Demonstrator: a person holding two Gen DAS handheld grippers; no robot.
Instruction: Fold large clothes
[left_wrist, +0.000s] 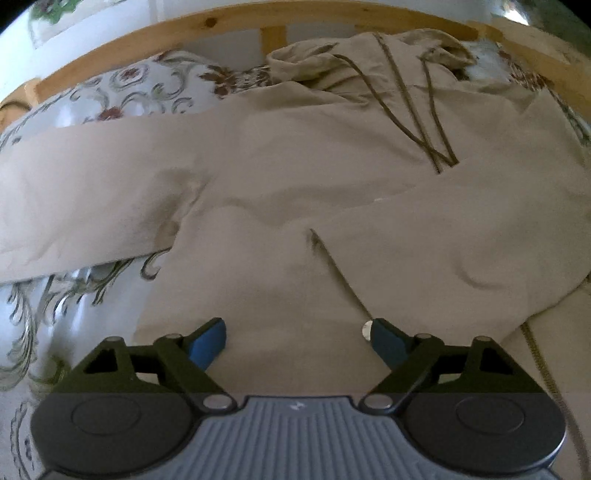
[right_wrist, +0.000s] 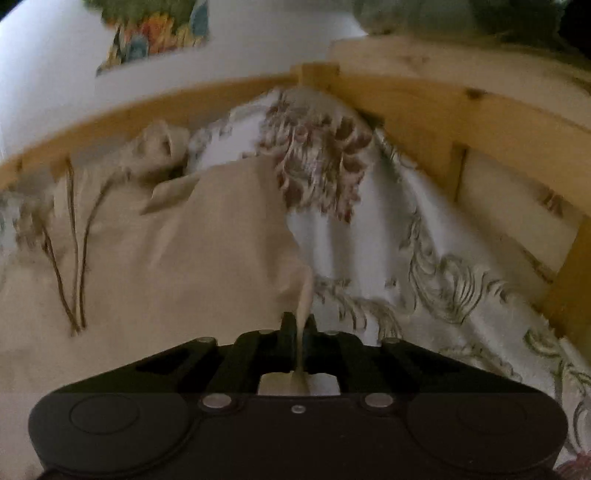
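Note:
A beige hoodie (left_wrist: 295, 192) lies spread face up on a bed, hood (left_wrist: 369, 59) toward the headboard, dark drawstrings (left_wrist: 436, 122) across the chest. One sleeve (left_wrist: 74, 206) stretches out to the left; the other sleeve (left_wrist: 461, 236) is folded over the body. My left gripper (left_wrist: 295, 336) is open and empty, low over the hoodie's lower part. In the right wrist view my right gripper (right_wrist: 299, 325) is shut on a raised edge of the hoodie (right_wrist: 166, 258), whose fabric runs up between the fingers.
The floral bedspread (right_wrist: 424, 266) covers the bed and shows in the left wrist view (left_wrist: 74, 306). A pine bed frame (left_wrist: 147, 40) curves behind the hoodie and along the right side (right_wrist: 480, 122). A white wall stands beyond.

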